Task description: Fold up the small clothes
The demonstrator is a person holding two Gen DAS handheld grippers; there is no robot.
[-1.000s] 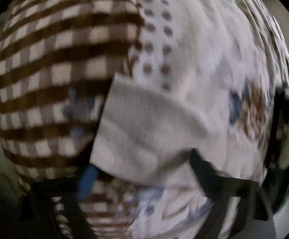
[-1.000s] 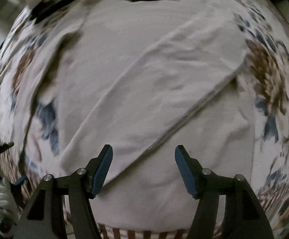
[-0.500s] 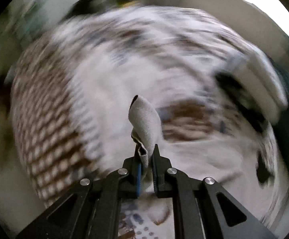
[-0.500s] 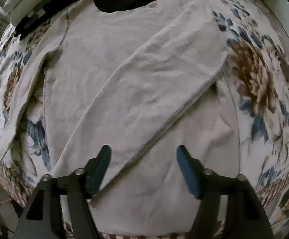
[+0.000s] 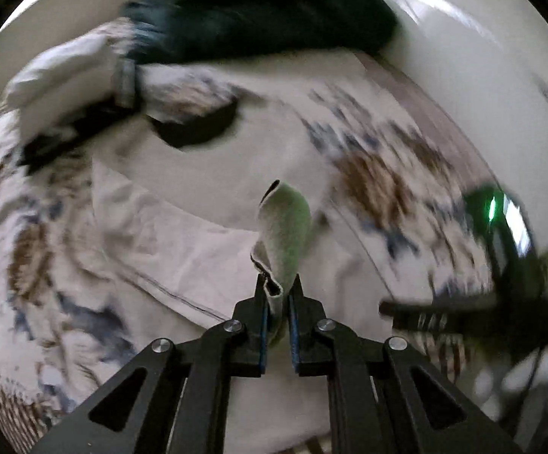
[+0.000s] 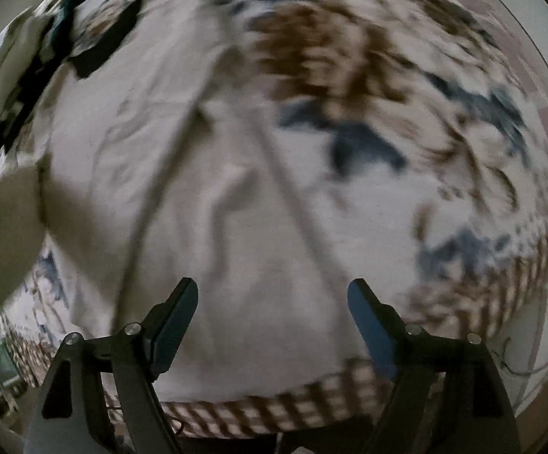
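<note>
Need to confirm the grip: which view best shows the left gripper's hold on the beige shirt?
Left wrist: the left gripper is shut on a fold of the beige shirt, close and sharp. Right wrist shows only blurred shirt body.

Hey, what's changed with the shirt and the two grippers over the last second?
The left gripper, pressed close over the bedspread a second ago, has closed its jaws on a sleeve end of the beige shirt and lifted it up, swinging toward the shirt's body. The right gripper has shifted sideways over the shirt. Unchanged: its jaws stay open and empty, and the shirt's body still lies on the flowered bedspread.
</note>
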